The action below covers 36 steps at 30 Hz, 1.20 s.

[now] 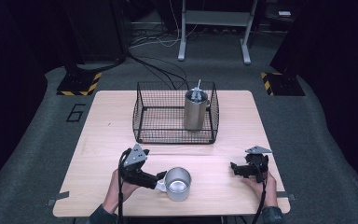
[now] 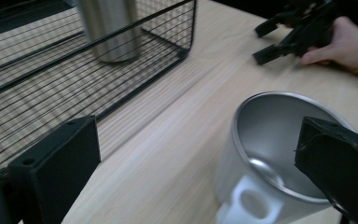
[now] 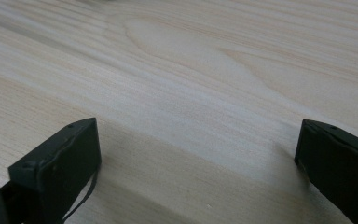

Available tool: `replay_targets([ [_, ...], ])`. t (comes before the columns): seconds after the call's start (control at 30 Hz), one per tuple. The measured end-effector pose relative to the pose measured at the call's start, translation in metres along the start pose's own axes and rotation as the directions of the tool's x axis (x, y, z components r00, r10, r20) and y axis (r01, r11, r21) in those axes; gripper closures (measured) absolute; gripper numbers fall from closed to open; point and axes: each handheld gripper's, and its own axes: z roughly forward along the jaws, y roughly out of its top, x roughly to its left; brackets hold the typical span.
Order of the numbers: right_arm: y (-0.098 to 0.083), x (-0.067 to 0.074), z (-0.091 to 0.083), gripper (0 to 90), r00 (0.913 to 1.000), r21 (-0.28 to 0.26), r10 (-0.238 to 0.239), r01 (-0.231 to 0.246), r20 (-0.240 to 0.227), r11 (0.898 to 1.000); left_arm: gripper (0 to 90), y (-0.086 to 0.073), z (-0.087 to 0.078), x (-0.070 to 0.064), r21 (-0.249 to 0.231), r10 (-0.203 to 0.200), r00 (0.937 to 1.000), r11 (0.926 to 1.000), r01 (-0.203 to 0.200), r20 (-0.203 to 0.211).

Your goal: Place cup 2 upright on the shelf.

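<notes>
A steel mug [image 1: 178, 184] with a white handle [image 2: 248, 206] stands upright and empty near the table's front edge. My left gripper [image 1: 160, 179] is open right beside its handle side. In the left gripper view [image 2: 198, 135] the mug [image 2: 270, 140] sits toward the right jaw, which overlaps its rim; I cannot tell if they touch. My right gripper [image 1: 234, 169] hovers open over bare wood at the front right, with nothing between its jaws in its own view [image 3: 198, 135]. From the left gripper view, the right gripper [image 2: 291, 32] shows far off in a hand.
A black wire basket [image 1: 142, 116] stands at the table's middle back and holds a tall steel canister [image 1: 195, 112] with metal items sticking out of its top. From the left gripper view the basket wall [image 2: 51, 84] is close on the left. Cables and stands lie on the floor behind.
</notes>
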Motion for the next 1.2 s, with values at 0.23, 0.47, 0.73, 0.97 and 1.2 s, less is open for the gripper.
replay_targets([
  [0.23,0.000,0.000,0.000,0.0,1.0000,0.000,0.000,0.000,0.001,1.000,0.0,0.005,0.009,-0.018,0.012,0.031,0.9987,0.9994,-0.032,0.041],
  [0.47,0.000,0.000,0.000,0.0,1.0000,0.000,0.001,-0.001,0.003,1.000,0.0,0.005,0.020,-0.030,0.036,0.066,0.9949,0.9969,-0.069,0.076],
  [0.73,0.000,0.000,0.000,0.0,1.0000,0.000,0.001,-0.001,0.003,1.000,0.0,0.005,0.030,-0.039,0.065,0.092,0.9902,0.9929,-0.099,0.105],
  [0.97,0.000,0.000,0.000,0.0,1.0000,0.000,0.001,-0.001,0.003,1.000,0.0,0.003,0.037,-0.045,0.075,0.101,0.9883,0.9911,-0.110,0.114],
  [1.2,0.000,0.000,0.000,0.0,1.0000,0.000,0.001,-0.001,0.003,1.000,0.0,0.000,0.042,-0.046,0.084,0.092,0.9865,0.9911,-0.104,0.136],
])
